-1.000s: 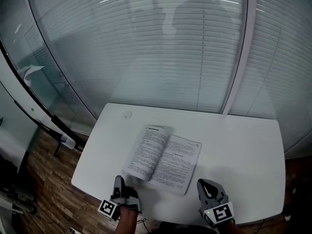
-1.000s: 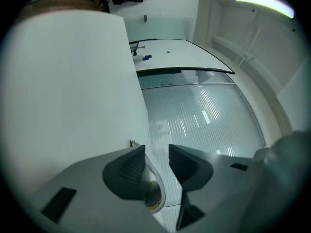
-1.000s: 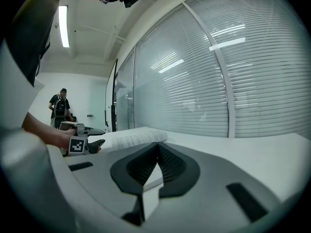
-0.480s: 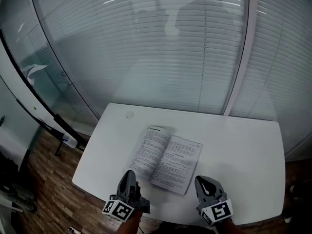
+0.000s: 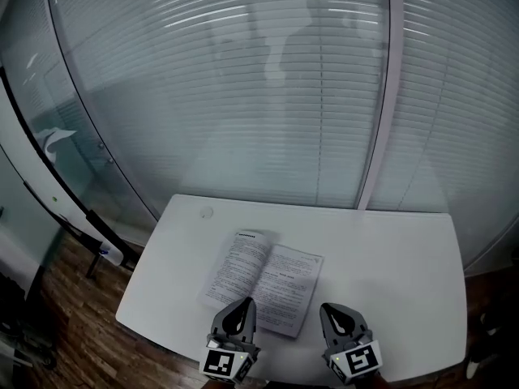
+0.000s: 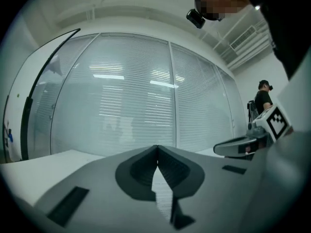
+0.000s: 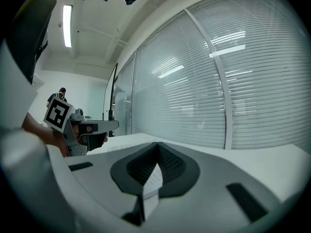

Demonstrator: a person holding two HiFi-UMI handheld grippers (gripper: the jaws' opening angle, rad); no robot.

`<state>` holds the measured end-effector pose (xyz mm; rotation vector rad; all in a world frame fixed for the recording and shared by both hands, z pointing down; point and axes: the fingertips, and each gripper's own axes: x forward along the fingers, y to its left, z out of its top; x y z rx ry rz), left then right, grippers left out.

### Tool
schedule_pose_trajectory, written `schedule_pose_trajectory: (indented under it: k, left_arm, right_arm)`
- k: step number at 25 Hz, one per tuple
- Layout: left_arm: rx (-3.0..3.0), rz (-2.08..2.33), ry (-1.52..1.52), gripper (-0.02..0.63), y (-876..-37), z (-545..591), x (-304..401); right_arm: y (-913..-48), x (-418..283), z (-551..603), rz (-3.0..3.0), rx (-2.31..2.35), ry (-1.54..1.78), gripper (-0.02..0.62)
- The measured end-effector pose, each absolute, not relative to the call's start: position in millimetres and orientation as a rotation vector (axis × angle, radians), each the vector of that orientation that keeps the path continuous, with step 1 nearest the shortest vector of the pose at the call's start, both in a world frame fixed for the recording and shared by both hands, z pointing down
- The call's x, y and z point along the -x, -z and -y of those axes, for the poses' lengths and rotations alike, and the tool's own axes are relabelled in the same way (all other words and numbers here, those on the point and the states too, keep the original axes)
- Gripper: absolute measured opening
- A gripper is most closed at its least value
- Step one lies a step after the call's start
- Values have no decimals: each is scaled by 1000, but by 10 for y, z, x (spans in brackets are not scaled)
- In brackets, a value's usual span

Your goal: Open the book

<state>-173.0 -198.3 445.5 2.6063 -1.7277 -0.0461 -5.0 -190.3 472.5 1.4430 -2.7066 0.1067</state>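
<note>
White paperback book (image 5: 263, 282) lies open, pages up, on white bench (image 5: 389, 250). Left tool (image 5: 242, 308) jaws just closed, empty. Right tool (image 5: 332, 313) closed, empty.

You're in an office: curved glass partition w/ horizontal blinds (image 5: 243, 96), plain white table (image 5: 389, 250), wood-plank floor (image 5: 77, 314), strip light (image 7: 67, 25) on white ceiling, more glass-walled rooms beyond.

One book (image 5: 261, 282), two hand-held grippers (image 5: 245, 306) (image 5: 330, 310)
</note>
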Motion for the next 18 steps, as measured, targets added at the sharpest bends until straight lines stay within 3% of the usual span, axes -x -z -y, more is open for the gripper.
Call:
schedule_pose_trajectory:
  k: [18]
  left_arm:
    - [-2739,1553,-65,14,-4592,1864,1113]
  right_arm:
    - [-4518,-107,1851,2686,-1471,-38,3]
